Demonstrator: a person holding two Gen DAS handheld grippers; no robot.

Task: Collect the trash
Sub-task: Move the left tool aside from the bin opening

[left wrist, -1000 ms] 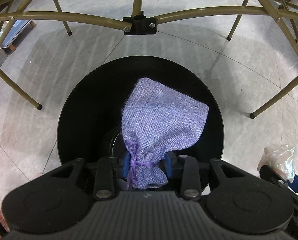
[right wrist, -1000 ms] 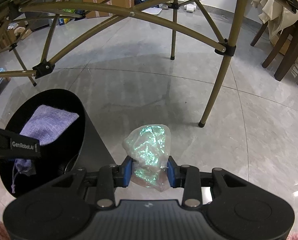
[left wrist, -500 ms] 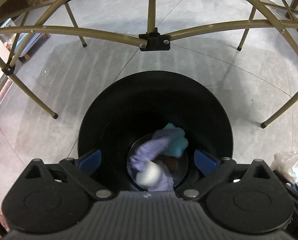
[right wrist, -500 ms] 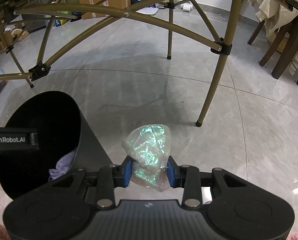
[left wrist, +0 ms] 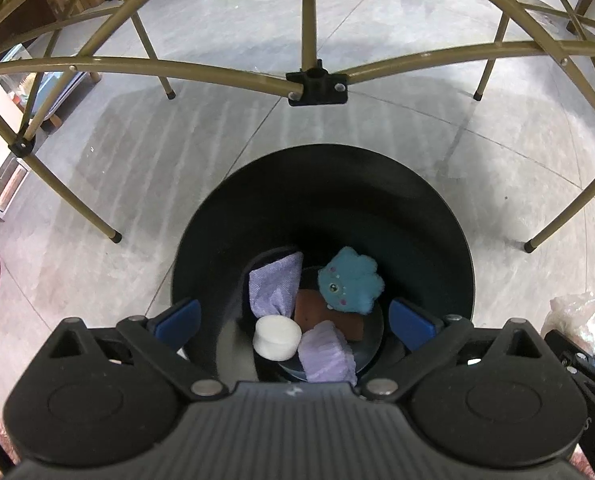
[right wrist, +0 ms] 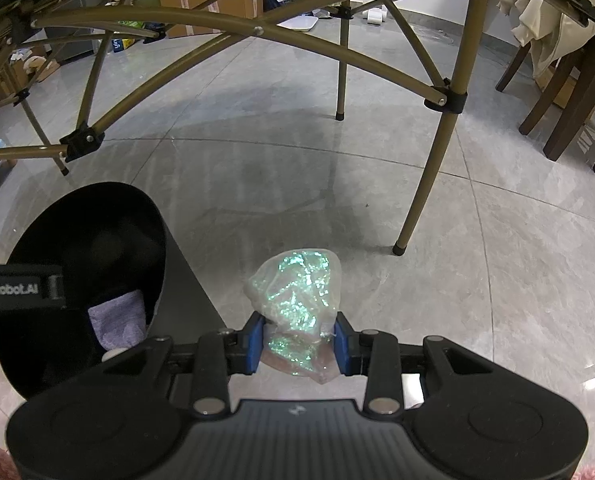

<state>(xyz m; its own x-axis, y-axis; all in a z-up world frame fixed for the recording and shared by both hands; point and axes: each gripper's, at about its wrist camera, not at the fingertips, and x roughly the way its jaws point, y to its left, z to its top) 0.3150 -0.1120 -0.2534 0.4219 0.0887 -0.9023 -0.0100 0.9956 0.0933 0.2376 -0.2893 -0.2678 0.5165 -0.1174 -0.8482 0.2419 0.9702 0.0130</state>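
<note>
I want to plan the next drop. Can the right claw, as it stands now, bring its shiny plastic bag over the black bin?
Probably yes. The right claw, shut on the shiny plastic bag, is beside the black bin. The bin's mouth is open, though the left claw hangs open above it.

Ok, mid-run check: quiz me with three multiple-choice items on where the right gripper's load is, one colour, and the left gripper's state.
1. Where is the iridescent plastic wad?
A. inside the bin
B. between the right gripper fingers, beside the bin
C. on the floor

2. What colour is the plush toy in the black bin?
A. teal
B. red
C. yellow

3. How is the left gripper?
A. shut on a pouch
B. open and empty above the bin
C. out of view

Answers: B, both blue pads press the wad; A, teal plush beside the purple pouch; B, pads spread wide, nothing between them.
</note>
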